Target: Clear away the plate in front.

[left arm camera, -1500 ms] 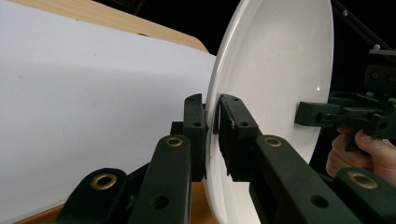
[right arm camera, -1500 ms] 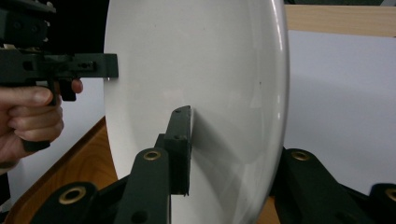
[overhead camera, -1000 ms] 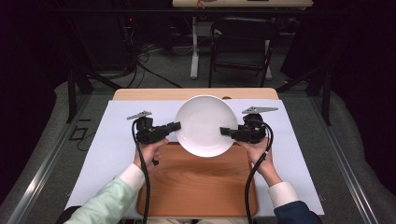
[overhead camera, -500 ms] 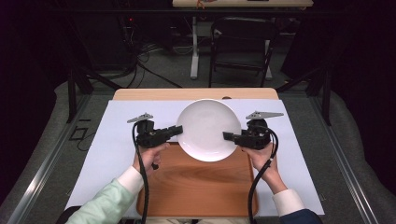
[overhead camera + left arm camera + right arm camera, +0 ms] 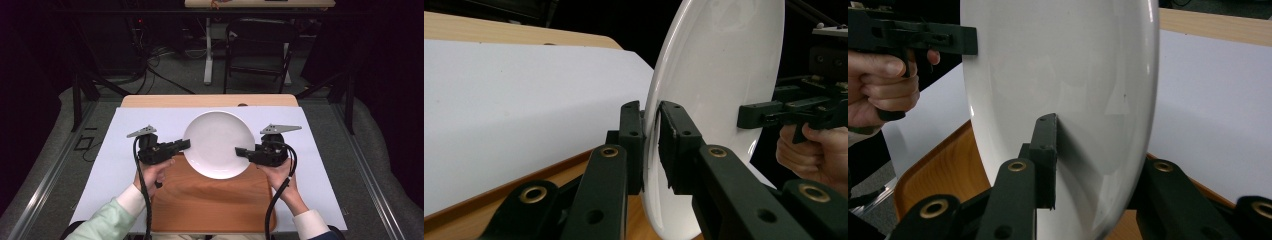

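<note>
Two grips are carrying one white plate (image 5: pixel 217 144), so you're working with a stiff, glazed, breakable thing. It's looking glossy in both gripper views, which I'd read as slippery ceramic or similar; not feather-light, and it won't flex to warn you before it slips.

The plate is sitting roughly level in the high view, held up over the far edge of the wooden tray (image 5: pixel 205 200) and the white sheet (image 5: pixel 90 165) covering the table (image 5: pixel 210 101). I can't tell whether its underside is touching the tray.

Your left hand-held gripper (image 5: pixel 181 145) is clamping the plate's left rim; in the left gripper view the jaws are pinching the rim from both faces, pads (image 5: pixel 676 145) flat on the glaze. Your right hand-held gripper (image 5: pixel 242 151) is biting the opposite rim; in the right gripper view one jaw is lying on the near face and the other is sitting behind the plate, so it's gripping too.

Rim is the only sensible hold here, and opposite points are giving you balance. Judgement: you're relying on friction on a slick curved lip, so keep both hands level with each other, avoid twisting one against the other, and set down gently, since a chip or a drop is the real risk.
</note>
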